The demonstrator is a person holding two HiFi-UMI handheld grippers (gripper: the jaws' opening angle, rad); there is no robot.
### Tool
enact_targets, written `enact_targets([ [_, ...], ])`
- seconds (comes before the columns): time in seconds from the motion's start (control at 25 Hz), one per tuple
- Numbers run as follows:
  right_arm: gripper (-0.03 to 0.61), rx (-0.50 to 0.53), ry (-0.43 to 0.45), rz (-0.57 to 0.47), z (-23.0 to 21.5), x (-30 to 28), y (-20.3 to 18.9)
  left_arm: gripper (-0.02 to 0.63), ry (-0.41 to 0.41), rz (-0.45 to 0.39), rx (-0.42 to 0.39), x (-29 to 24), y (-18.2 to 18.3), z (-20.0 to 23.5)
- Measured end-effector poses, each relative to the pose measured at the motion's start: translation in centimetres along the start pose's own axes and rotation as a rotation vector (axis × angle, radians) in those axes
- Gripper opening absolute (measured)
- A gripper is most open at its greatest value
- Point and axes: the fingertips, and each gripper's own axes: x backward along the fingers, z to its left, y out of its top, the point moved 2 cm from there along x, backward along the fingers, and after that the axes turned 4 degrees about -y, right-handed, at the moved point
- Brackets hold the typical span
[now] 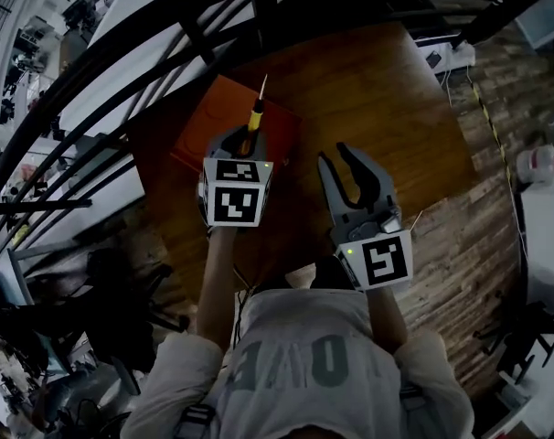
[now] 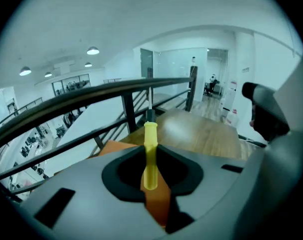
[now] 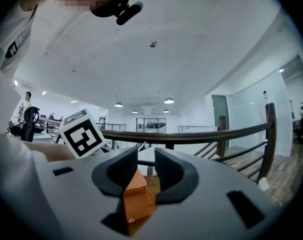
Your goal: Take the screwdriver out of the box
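Left gripper pinches screwdriver by yellow handle, held clear above orange box on table | right gripper spread, empty | removal looks done; maybe set down

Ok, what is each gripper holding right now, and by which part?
The left gripper is shut on the screwdriver, gripping its yellow handle. The right gripper is open and holds nothing.
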Motion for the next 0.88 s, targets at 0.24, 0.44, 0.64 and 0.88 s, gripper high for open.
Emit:
enact_targets([
  [0.24, 0.112, 0.057, -0.003, -0.138, 3.7, 0.8, 4.9, 0.079, 0.105, -0.318, -0.055, 10.5, 4.4, 0.9],
  [0.44, 0.112, 0.064, 0.028, -0.198, 4.8, 0.8, 6.9, 0.080, 0.186, -0.539, -0.080, 16.5, 7.3, 0.2],
  [0.64, 0.112, 0.073, 0.047, -0.232, 6.0, 1.8, 7.8, 0.080, 0.254, -0.670, -0.119, 20.8, 7.5, -1.0],
  [0.88, 0.112, 0.065, 0.036, -0.259, 6.5, 2.6, 8.3, 0.080, 0.302, -0.740, -0.122, 23.2, 5.9, -1.7],
])
